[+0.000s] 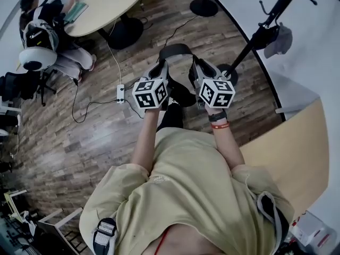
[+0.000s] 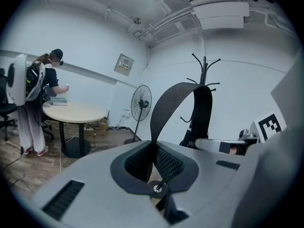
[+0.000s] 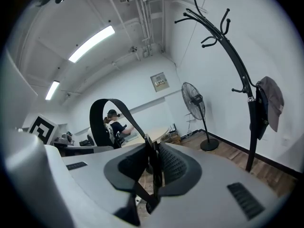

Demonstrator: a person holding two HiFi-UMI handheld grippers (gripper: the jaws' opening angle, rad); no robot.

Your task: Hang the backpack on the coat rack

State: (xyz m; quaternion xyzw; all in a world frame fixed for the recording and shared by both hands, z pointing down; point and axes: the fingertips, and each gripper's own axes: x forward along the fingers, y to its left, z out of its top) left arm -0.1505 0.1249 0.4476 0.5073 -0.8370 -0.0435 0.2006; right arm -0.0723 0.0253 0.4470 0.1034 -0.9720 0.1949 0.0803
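Much wooden floor (image 1: 79, 142) around coat rack (image 1: 249, 49)

I stand on a wood-plank floor (image 1: 64, 142). A white power strip (image 1: 121, 93) lies on it with its cables. The round table (image 1: 106, 1) stands there on a black foot, a book (image 1: 77, 10) on its top. The fan base (image 1: 204, 7) and coat rack base (image 1: 231, 72) rest there too.

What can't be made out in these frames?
- Backpack body: head view, under left gripper, right gripper and forearms; gripper views show only its strap.
- Rack top: head view, cut by the upper edge.
- Wall sign: right gripper view, too small to read.
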